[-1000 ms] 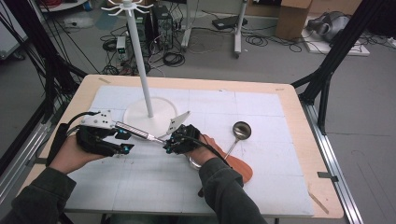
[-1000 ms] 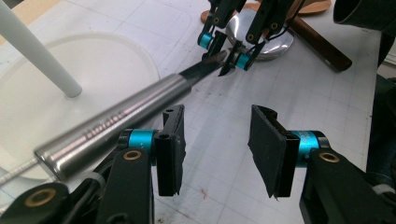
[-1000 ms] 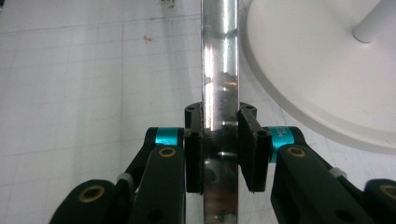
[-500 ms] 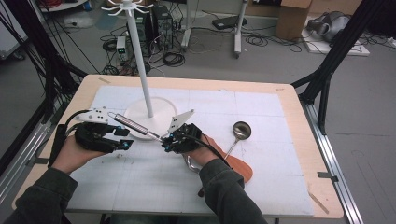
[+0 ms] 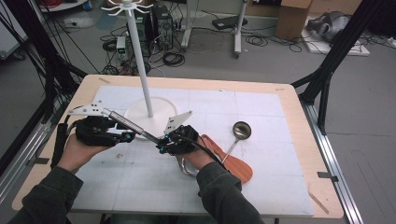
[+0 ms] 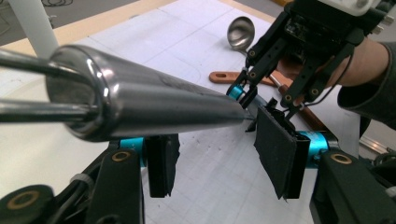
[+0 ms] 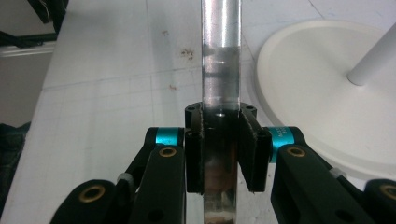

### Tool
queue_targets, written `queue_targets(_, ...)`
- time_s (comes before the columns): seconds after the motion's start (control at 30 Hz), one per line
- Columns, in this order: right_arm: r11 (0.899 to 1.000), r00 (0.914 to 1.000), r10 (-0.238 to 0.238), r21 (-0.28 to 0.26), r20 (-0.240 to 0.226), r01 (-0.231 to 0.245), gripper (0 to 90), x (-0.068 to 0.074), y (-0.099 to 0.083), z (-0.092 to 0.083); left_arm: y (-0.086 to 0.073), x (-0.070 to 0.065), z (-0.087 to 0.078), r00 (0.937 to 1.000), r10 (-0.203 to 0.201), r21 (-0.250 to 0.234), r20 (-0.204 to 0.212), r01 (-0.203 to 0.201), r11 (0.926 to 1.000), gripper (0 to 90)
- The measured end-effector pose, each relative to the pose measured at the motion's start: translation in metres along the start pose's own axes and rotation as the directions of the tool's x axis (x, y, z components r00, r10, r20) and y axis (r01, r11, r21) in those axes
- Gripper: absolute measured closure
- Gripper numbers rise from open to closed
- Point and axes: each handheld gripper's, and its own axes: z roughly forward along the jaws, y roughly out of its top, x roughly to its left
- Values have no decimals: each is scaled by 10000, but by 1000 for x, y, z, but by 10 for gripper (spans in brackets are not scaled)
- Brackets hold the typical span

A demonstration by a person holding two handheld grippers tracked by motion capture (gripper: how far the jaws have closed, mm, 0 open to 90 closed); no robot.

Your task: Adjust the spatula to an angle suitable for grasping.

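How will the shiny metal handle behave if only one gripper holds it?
The metal handle looks polished and smooth, so it may slip between the right gripper's pads. It appears rigid, unlikely to bend. Being round and tapered, it would probably roll if laid on the table.

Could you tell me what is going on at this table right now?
A person works two hand-held grippers on a metal utensil handle. The right gripper has its fingers clamped on the handle's narrow end. The left gripper has just been opening its fingers; they stand apart below the thick end without pressing it. A white hook stand rises behind, and a ladle and a wooden spatula lie beside the right hand.
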Motion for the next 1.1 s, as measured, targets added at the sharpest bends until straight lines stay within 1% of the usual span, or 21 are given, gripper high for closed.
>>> queue_targets(0.1, 10000, 10000, -4, -67, 26, 4, 747, 2, 1, 0, 1, 0, 1, 10000, -79, -193, 10, 79, 9998, 525)
queue_targets(0.17, 9999, 10000, 39, -105, -20, -39, 747, 2, 2, 0, 1, -1, 2, 10000, -98, -180, 15, 99, 9998, 544)
queue_targets(0.2, 9998, 9998, 175, -113, -64, -175, 747, 2, 2, 0, 1, 0, 2, 10000, -69, -162, -19, 68, 9998, 549)
queue_targets(0.27, 9993, 9994, 332, -190, -114, -334, 747, 3, 2, 0, 1, -1, 3, 9998, -210, -266, 50, 211, 9994, 558)
queue_targets(0.33, 9994, 9997, 223, -244, -99, -226, 747, 3, 3, 0, 2, -1, 4, 9998, -165, -258, 80, 167, 9995, 566)
queue_targets(0.43, 9992, 9993, 326, -233, -159, -329, 746, 5, 3, -1, 2, -3, 6, 9999, -38, -261, 104, 41, 9997, 580)
queue_targets(0.63, 9983, 9986, 461, -337, -252, -469, 741, 3, 2, -2, 3, -4, 6, 9997, -130, -355, 185, 136, 9993, 594)
queue_targets(0.7, 9980, 9978, 529, -319, -411, -542, 737, 3, 2, -2, 4, -4, 6, 9996, -147, -416, 232, 156, 9990, 597)
queue_targets(0.8, 9967, 9964, 662, -440, -529, -685, 728, 1, 1, -4, 4, -4, 6, 9996, -90, -483, 271, 103, 9988, 604)
queue_targets(0.83, 9957, 9949, 794, -423, -618, -821, 719, 1, 1, -5, 5, -5, 6, 9996, -102, -482, 261, 114, 9988, 604)
queue_targets(0.9, 9956, 9947, 791, -457, -657, -822, 716, 1, 1, -5, 5, -5, 6, 9997, -85, -509, 245, 97, 9987, 606)
queue_targets(1.03, 9953, 9948, 794, -499, -640, -826, 739, 0, 2, -7, 7, -5, 6, 9997, -73, -560, 248, 87, 9984, 615)
queue_targets(1.1, 9951, 9947, 769, -566, -685, -809, 742, 0, 2, -9, 8, -6, 6, 9995, -144, -732, 290, 165, 9972, 623)
